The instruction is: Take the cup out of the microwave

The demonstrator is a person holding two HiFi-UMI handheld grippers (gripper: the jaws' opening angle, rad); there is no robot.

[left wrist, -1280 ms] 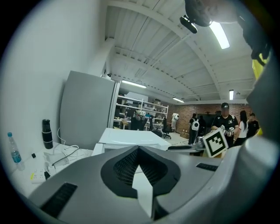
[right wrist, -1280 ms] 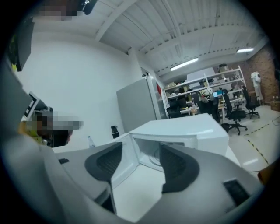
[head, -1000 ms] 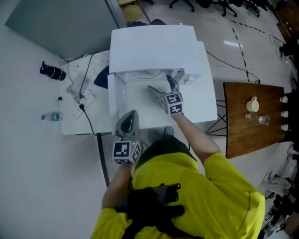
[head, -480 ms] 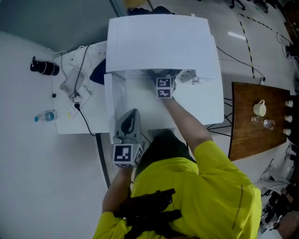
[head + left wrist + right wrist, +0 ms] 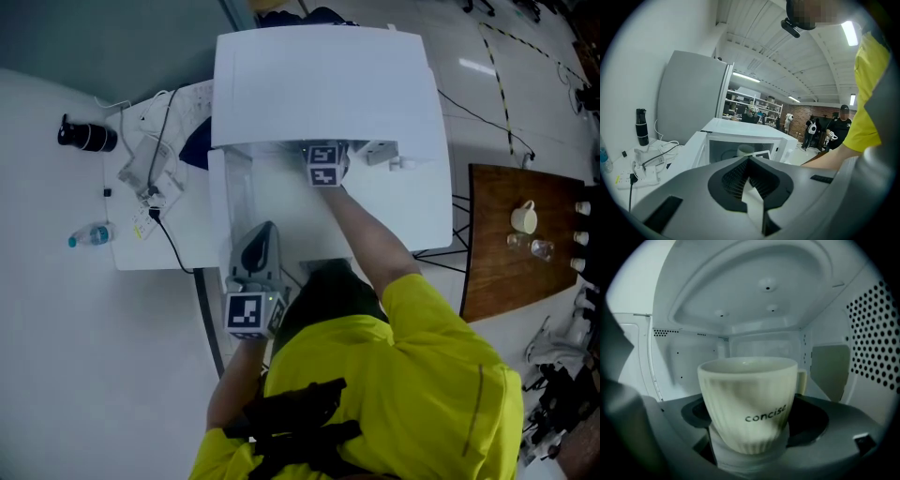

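The white microwave (image 5: 319, 84) stands open, and a cream ribbed cup (image 5: 747, 399) printed "concise" stands upright inside it. My right gripper (image 5: 750, 427) reaches into the cavity, open, with the cup between its two jaws and dark gaps at both sides. From the head view only its marker cube (image 5: 323, 167) shows at the oven's mouth; the jaws are hidden under the top. My left gripper (image 5: 255, 246) hangs shut and holds nothing, in front of the microwave to the left. Past its closed tips (image 5: 750, 159) the left gripper view shows the cup (image 5: 745, 150) in the oven.
The microwave's door (image 5: 228, 202) swings out at the left. A white table (image 5: 131, 244) carries a black bottle (image 5: 84, 136), a water bottle (image 5: 89, 236) and cables (image 5: 150, 183). A brown table (image 5: 487, 281) with a mug and glasses stands at the right.
My right gripper has gone from in front of the microwave into its cavity, so its jaws are now hidden under the top. The left gripper has barely shifted.
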